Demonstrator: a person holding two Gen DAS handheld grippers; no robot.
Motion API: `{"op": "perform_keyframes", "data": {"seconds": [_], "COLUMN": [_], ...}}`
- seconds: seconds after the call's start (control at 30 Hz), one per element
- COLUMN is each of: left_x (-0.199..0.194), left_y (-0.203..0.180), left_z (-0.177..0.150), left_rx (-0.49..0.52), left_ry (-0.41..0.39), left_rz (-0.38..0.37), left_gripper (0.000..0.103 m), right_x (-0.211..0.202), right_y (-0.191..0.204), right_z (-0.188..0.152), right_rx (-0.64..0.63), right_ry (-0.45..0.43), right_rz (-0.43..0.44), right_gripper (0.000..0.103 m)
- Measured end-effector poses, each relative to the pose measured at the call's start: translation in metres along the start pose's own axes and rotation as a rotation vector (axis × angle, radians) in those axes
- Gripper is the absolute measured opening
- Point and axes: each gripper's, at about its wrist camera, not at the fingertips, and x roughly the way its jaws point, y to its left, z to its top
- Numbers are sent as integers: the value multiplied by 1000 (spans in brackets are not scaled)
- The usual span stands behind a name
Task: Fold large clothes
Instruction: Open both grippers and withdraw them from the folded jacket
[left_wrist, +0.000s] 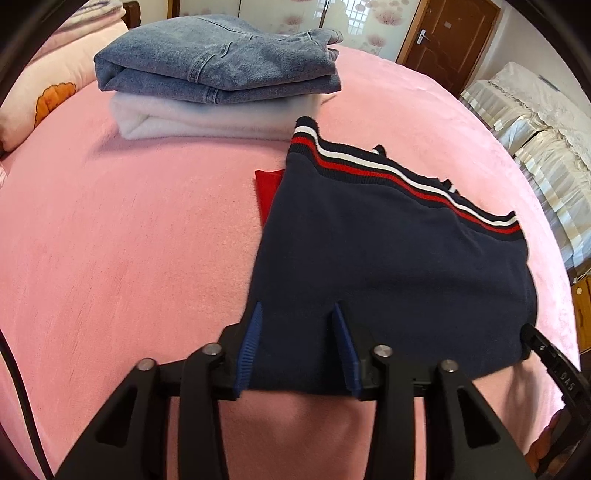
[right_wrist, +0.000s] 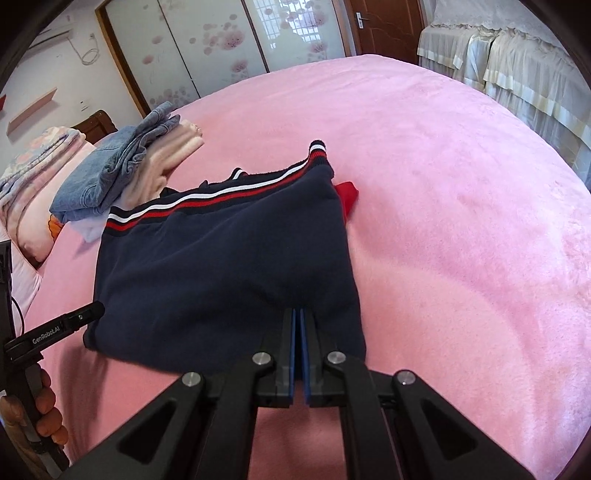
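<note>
Navy sweater (left_wrist: 388, 258) folded, striped hem.

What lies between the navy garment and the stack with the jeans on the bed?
Only bare pink blanket separates the navy garment from the stack, seen in the left wrist view.

- Folded navy knit sweater with red-and-white striped hem (left_wrist: 388, 251): flat on pink fleece bed cover (left_wrist: 129, 240).
- Left gripper (left_wrist: 297, 314): blue-padded jaws apart over the sweater's near edge.
- Folded blue denim jeans (left_wrist: 214, 66): stacked on folded white garment (left_wrist: 207, 122), beyond the sweater.
</note>
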Motion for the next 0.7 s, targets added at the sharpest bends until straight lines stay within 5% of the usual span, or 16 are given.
{"op": "perform_keyframes", "data": {"seconds": [0.1,0.43,0.7], "left_x": [-13,-86,-102], "left_y": [-3,-28,-26], "left_z": [1,-12,-41], "left_rx": [-22,30,-23], "left_ry": [31,-9,49], "left_rz": [-33,-119,-196], "left_gripper": [68,74,75], "right_x": [-9,-79,-105], "right_y": [7,45,71], "right_z": [3,6,-15], "right_rx": [-7,-102,-117], "right_ry": [9,-104,-134], "right_rz": [-17,-84,-27], "right_gripper": [3,51,54]}}
